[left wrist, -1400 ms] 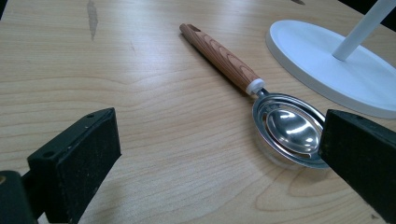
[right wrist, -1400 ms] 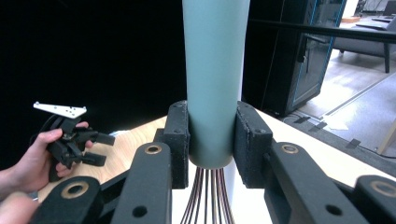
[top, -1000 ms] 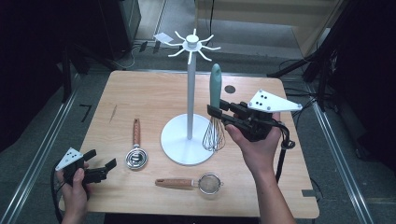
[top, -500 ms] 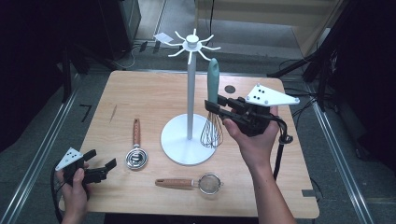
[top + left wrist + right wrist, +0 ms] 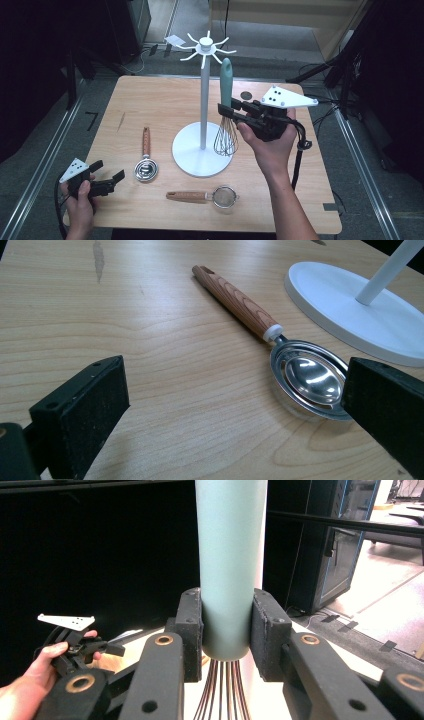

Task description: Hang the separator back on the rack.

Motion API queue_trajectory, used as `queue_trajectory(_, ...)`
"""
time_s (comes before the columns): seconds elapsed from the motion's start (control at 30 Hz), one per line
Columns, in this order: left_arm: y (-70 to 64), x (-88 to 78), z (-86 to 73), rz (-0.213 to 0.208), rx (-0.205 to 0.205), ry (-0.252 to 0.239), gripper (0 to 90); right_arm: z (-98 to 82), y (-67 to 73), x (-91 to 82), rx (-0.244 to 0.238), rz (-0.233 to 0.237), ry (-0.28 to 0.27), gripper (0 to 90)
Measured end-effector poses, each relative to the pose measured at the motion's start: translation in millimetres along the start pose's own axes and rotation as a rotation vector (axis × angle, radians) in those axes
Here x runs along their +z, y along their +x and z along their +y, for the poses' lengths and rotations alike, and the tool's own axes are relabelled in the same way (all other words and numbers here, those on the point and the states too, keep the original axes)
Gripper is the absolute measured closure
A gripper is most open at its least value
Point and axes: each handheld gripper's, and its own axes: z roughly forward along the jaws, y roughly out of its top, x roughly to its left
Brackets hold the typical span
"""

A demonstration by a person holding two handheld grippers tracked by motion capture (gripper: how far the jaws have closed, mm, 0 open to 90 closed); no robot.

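My right gripper [image 5: 224, 111] is shut on the lower end of a whisk's teal handle [image 5: 226, 82], holding the whisk [image 5: 225, 137] upright in the air just right of the white hook stand's pole [image 5: 203, 100]. In the right gripper view both pads press on the teal handle [image 5: 230, 555], with the wires [image 5: 220, 690] fanning out below. My left gripper [image 5: 111, 179] rests open at the table's front left corner. Its own view has the steel bowl of a wooden-handled spoon [image 5: 310, 377] lying ahead, between the spread jaws and untouched.
The stand's round white base [image 5: 195, 152] sits mid-table, its hooked crown [image 5: 206, 47] high above. A small wooden-handled strainer [image 5: 202, 195] lies near the front edge. The spoon [image 5: 146, 160] lies left of the base. A dark disc [image 5: 245, 95] sits at the far side.
The right hand has lifted the whisk a little, so its teal handle stands closer to the stand's hooks. The left gripper has stayed put.
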Motion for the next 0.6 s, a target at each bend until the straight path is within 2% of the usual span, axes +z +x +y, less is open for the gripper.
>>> queue_trajectory(0.6, 0.1, 0.1, 0.0, -0.001, -0.002, 0.000, 0.0, 0.6, -0.3, 11.5, 0.007, -0.006, 0.000, 71.0)
